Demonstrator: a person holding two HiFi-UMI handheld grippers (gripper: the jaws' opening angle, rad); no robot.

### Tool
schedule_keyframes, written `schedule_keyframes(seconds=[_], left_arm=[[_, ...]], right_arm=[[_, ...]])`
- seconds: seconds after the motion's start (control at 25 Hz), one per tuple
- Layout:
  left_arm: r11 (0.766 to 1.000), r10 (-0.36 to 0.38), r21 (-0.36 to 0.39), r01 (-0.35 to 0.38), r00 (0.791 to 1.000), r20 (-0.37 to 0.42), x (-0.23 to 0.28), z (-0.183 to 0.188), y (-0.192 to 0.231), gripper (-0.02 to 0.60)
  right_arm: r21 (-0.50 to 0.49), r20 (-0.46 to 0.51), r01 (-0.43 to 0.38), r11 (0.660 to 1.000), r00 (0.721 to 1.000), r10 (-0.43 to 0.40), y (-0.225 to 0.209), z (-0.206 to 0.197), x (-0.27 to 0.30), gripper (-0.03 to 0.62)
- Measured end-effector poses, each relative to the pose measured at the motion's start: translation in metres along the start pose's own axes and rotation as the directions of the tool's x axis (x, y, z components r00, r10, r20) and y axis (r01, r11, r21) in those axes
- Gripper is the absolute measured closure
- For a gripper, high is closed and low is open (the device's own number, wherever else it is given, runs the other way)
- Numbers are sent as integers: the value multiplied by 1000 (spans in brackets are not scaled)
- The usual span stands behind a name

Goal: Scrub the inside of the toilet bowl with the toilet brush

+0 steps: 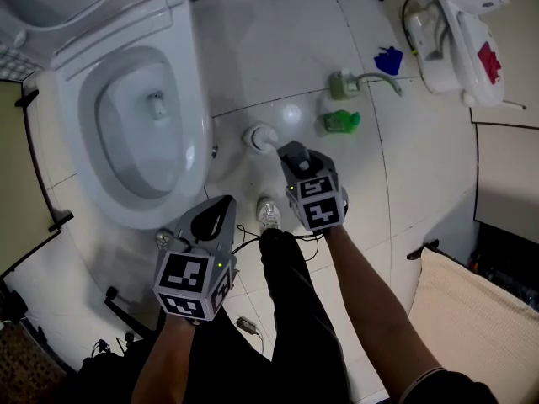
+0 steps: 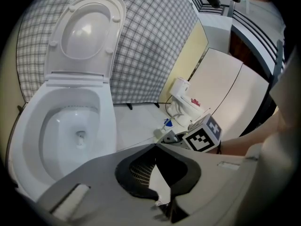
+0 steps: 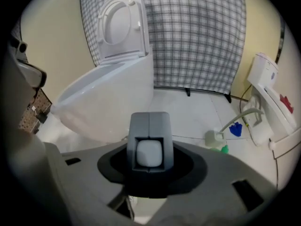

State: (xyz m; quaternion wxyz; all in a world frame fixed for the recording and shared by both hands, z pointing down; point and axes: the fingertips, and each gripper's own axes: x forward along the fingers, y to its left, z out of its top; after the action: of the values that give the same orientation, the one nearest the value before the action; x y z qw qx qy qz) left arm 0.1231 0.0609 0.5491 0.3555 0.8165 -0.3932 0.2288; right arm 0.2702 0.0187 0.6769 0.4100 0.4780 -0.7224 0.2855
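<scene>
On the floor [image 1: 278,49] beside the toilet [image 1: 200,133], the toilet brush [image 1: 261,137] stands upright just ahead of the nearer, narrow-jawed, empty right gripper [image 1: 292,149].

My head view looks steeply down on the toilet bowl [image 1: 192,133]; both gripper views face it from low and close by, sharing it.

the person is stretching the left forearm [image 1: 164,364] and right forearm [image 1: 375,297] forward and down, holding a gripper in each hand. the left gripper [image 1: 226,202] is tilting downward, its jaw tips meeting at a point with nothing between them. the right gripper [image 1: 292,148] is pointing more steeply down and reaching a little further out. its jaw tips are sitting close side by side, and i can't tell whether they're touching.
</scene>
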Motion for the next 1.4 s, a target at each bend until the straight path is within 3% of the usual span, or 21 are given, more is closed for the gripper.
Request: schedule_keyframes(seconds=[0.4,0.6,0.76,0.84,0.92,1.08,1.2,1.28,1.36,1.4], left_arm=[[1000,6,-27,-6,1000,9,-9,-7,2,574],[999,3,-35,-3,1000,6,-16,-12,4,574],[1000,13,-29,-12,1000,23,-23,-3,9,574],[999,26,-25,-25,999,36,-30,3,14,574],[999,40,-10,-40,998,44,-40,10,21,574],[996,83,25,-85,994,75,-70,33,39,574],[992,116,26,-120,987,115,-101,58,48,574],[991,129,25,-134,980,149,-125,79,48,574],[990,132,26,-140,972,194,-153,104,45,574],[990,128,27,-138,967,219,-168,118,42,574]], right_arm=[[-115,-65,-1,993,998,-7,15,0,48,405],[-123,-135,18,992,990,-35,15,-13,61,404],[-93,-108,72,993,991,-82,8,-10,58,396],[-53,-86,71,996,993,-75,9,-5,48,319],[-16,-70,74,997,995,-75,14,-1,30,318],[20,27,63,998,998,-64,32,34,-29,318],[6,146,-3,1000,989,2,65,79,-87,319],[-28,237,-45,999,970,50,89,114,-128,363],[-59,347,-88,994,932,103,114,157,-169,395],[-69,396,-116,991,909,134,127,178,-191,468]])
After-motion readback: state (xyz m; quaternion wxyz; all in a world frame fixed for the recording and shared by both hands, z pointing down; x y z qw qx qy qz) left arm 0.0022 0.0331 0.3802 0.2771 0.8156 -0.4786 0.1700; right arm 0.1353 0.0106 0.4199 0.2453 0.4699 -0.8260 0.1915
